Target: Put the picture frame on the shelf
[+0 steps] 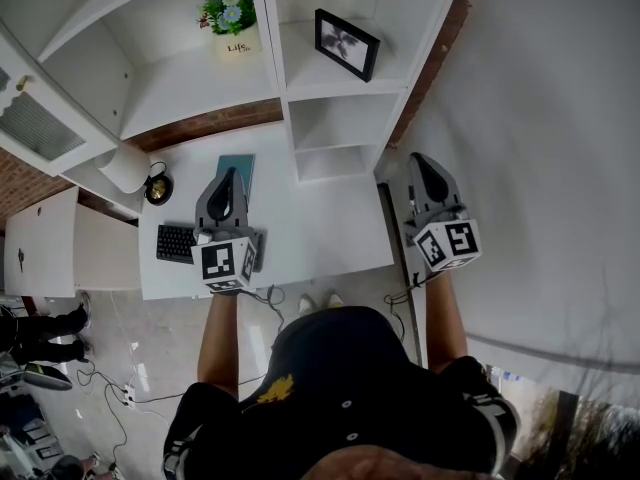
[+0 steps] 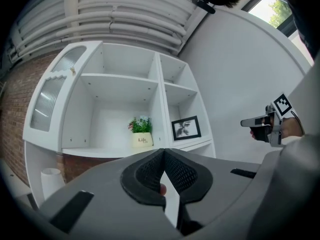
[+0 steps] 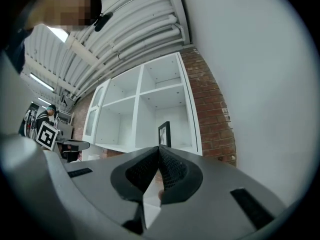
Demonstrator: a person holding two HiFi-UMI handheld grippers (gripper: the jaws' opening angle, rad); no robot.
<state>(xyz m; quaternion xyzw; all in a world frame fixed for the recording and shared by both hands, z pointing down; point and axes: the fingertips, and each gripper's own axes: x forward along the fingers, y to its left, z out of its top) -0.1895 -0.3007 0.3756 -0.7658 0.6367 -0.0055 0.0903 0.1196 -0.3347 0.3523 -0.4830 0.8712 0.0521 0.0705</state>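
You hold both grippers level in front of the white shelf unit [image 1: 283, 86], each with its jaws clenched on nothing. The left gripper [image 1: 229, 176] hangs over the white worktop [image 1: 320, 230] near its back edge, above a teal book [image 1: 240, 164]. The left gripper view shows its ribbed pads [image 2: 181, 171] meeting at the tips. The right gripper [image 1: 421, 160] floats past the worktop's right edge, beside the pale wall [image 1: 540, 118], its pads likewise pressed together with nothing between them. The picture frame [image 1: 347, 44], black-edged, is in neither grip. It stands upright on a shelf board in the unit's right-hand column, well apart from both sets of jaws and beyond their tips. In the left gripper view it sits above and just right of the closed tips; in the right gripper view it stands edge-on directly above them. Across the divider, in the wider left column, a potted plant [image 1: 231, 23] rests on its own board. On the worktop's left side lie a black keyboard [image 1: 176, 243] at the front edge and a small round black object [image 1: 158, 189] near the back corner.
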